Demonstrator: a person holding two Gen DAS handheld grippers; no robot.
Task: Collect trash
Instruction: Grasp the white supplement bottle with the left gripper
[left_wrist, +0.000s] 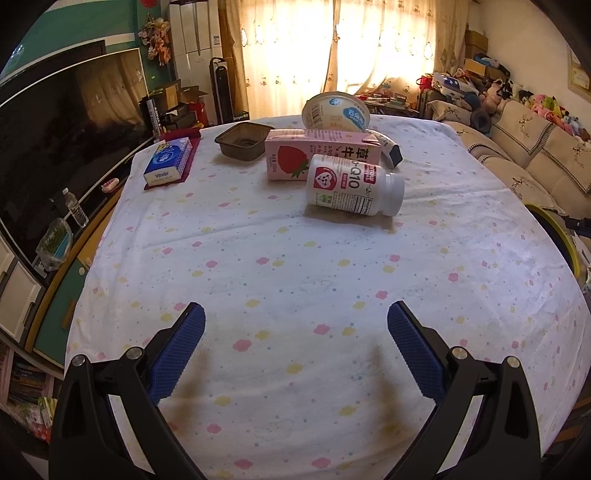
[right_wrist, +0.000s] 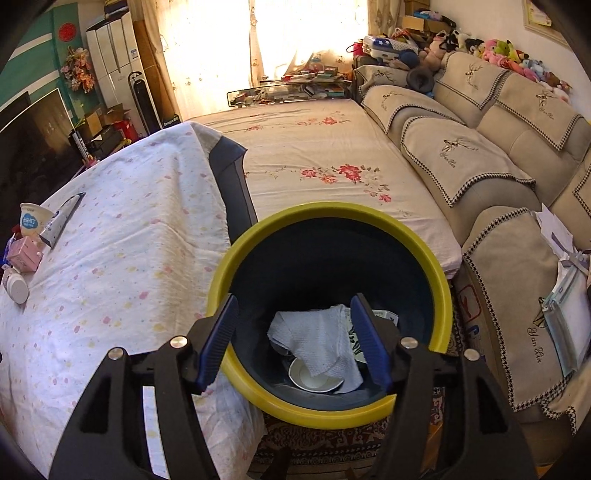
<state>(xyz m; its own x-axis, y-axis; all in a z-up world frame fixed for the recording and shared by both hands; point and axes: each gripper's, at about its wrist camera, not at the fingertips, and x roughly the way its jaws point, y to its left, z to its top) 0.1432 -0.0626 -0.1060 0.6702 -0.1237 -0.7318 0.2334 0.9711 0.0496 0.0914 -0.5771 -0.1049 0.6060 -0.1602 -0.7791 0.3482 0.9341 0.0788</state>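
Blue-padded and spread wide, the left hand-held gripper (left_wrist: 295, 354) hovers empty over the near end of the bench (left_wrist: 277, 266). Beyond it a white bottle (left_wrist: 352, 184) lies on its side, touching the pink carton (left_wrist: 317, 154) behind; past the carton sit a brown tray (left_wrist: 243, 141) and a tipped cup (left_wrist: 335, 112). The right hand-held gripper (right_wrist: 293, 343), also wide and empty, hangs above the yellow-rimmed bin (right_wrist: 441, 291) beside the bench, with a crumpled tissue (right_wrist: 317, 339) inside.

A home living room. Ahead to the right, a covered sofa (right_wrist: 480, 147) heaped with plush toys (right_wrist: 506, 51); to the left, a television (left_wrist: 62, 125). Straight ahead, curtained window (left_wrist: 325, 48).
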